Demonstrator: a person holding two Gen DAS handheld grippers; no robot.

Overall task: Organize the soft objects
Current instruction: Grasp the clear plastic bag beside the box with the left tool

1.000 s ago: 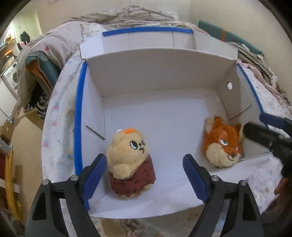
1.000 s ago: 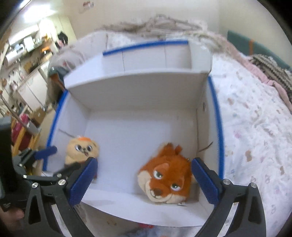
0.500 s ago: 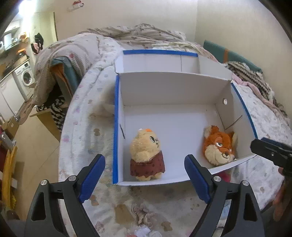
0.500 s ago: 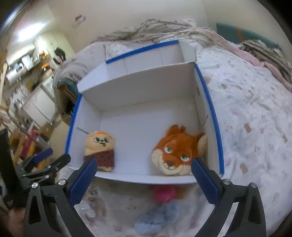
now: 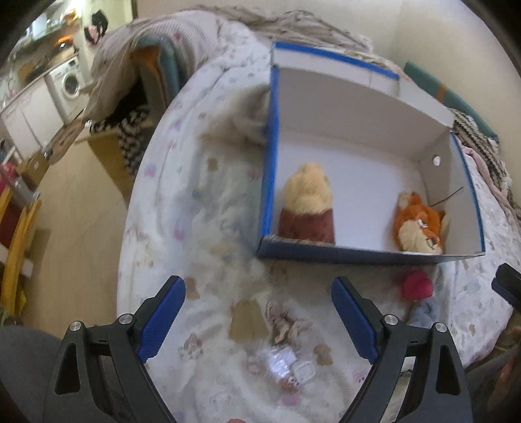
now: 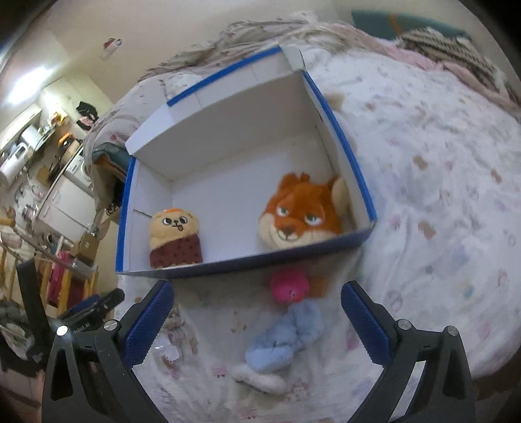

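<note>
A white box with blue edges (image 5: pixel 265 182) (image 6: pixel 351 153) lies open on the bed. Inside it stand a cream plush in a maroon dress (image 5: pixel 307 205) (image 6: pixel 176 237) at the left and an orange fox plush (image 5: pixel 418 227) (image 6: pixel 299 211) at the right. In front of the box, on the bedspread, lie a pink plush (image 6: pixel 289 288) (image 5: pixel 416 286) and a light blue plush (image 6: pixel 286 341). My left gripper (image 5: pixel 257 322) is open and empty, back from the box. My right gripper (image 6: pixel 257 319) is open and empty, above the pink and blue plushes.
A small brown tag and a few small packets (image 5: pixel 286 361) lie on the bedspread near the left gripper. Blankets are piled at the head of the bed (image 6: pixel 260 29). The bed's left edge drops to a wooden floor (image 5: pixel 75 211) with furniture beyond.
Both grippers have pulled back out of the box and away from it. The two plushes stay inside the box. The pink and blue plushes have come into view.
</note>
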